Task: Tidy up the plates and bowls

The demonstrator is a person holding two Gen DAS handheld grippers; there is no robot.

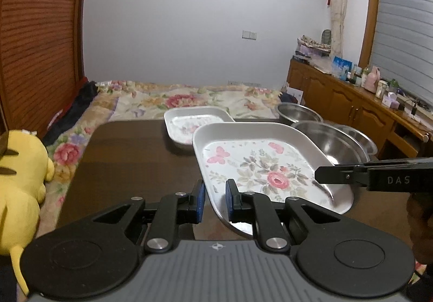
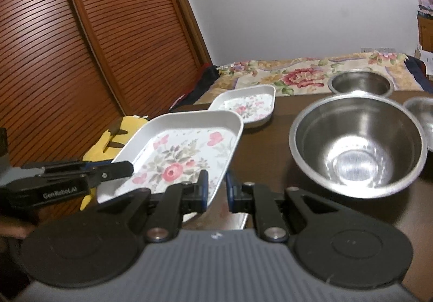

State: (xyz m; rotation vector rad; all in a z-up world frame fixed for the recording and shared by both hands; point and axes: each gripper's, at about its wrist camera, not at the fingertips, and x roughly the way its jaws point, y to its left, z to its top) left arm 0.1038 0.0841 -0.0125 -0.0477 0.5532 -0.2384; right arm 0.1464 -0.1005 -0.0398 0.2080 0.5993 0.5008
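Note:
A large floral tray [image 1: 259, 164] is held tilted over the dark table [image 1: 130, 155]. My left gripper [image 1: 215, 199] is shut on its left rim. In the right wrist view my right gripper [image 2: 216, 188] is shut on the right rim of the same tray [image 2: 184, 150]. Each gripper shows in the other's view, pinching the opposite rim. Behind the tray, a smaller floral tray [image 2: 246, 104] lies flat on the table. To the right stand a big steel bowl [image 2: 357, 145], a small steel bowl [image 2: 361, 82] at the back edge and a third bowl [image 2: 419, 115], partly cut off.
A yellow plush toy [image 1: 19, 180] sits beside the table's left edge. A bed with a floral quilt [image 1: 176, 98] lies just beyond the table. A wooden cabinet [image 1: 351, 104] with clutter runs along the right, and louvred wooden doors [image 2: 81, 44] along the left.

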